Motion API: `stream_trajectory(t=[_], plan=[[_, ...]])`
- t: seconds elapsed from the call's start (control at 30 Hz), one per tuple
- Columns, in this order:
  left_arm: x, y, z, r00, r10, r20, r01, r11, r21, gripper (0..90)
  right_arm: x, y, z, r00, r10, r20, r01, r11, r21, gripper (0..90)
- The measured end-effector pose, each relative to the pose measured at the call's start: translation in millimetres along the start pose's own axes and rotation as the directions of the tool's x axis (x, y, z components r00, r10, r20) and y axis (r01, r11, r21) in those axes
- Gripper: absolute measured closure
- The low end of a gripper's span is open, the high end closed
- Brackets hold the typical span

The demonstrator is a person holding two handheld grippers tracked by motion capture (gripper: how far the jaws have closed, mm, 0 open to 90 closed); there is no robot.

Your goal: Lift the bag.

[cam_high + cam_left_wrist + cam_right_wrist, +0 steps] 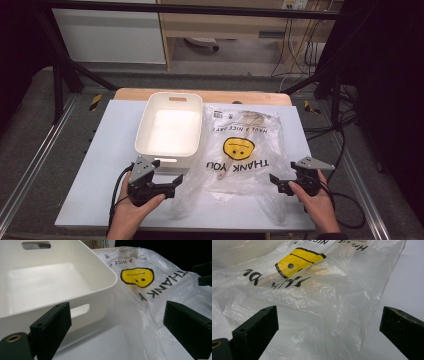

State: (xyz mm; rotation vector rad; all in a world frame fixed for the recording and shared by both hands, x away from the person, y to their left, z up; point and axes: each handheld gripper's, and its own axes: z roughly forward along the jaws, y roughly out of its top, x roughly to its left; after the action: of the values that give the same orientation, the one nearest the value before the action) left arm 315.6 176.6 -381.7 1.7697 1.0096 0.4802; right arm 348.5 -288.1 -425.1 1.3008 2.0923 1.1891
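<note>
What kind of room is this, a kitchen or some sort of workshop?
Probably a lab or test workshop: a white-topped table stands in a black metal frame, cables hang behind, and a person holds a claw tool in each hand.

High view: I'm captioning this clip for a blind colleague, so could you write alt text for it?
A person's two hands hold the left gripper and right gripper, both open, at the near corners of a clear plastic bag printed with a yellow smiley. An empty white tub sits beside the bag on a pale table.
</note>
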Motion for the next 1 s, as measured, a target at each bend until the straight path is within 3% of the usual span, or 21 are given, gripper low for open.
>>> stream_trajectory(t=[0.33, 0.6, 1.0], plan=[[22.2, 6.4, -16.7, 0.9991, -0.024, -0.036, 0.022, 0.9992, -0.033, 7.7, -2.2, 1.9, -4.1, 0.9999, 0.01, 0.014, -0.009, 0.999, -0.038, 3.2], [39.3, 9.7, -28.9, 0.9973, -0.04, -0.061, 0.037, 0.9981, -0.049, 7.6, -5.5, 2.9, -7.9, 0.9974, 0.059, 0.042, -0.055, 0.994, -0.099, 3.4], [62.9, 8.8, -45.5, 0.9937, -0.068, -0.089, 0.061, 0.9949, -0.081, 7.0, -12.4, 4.0, -13.5, 0.9945, 0.085, 0.061, -0.077, 0.99, -0.119, 4.4]])
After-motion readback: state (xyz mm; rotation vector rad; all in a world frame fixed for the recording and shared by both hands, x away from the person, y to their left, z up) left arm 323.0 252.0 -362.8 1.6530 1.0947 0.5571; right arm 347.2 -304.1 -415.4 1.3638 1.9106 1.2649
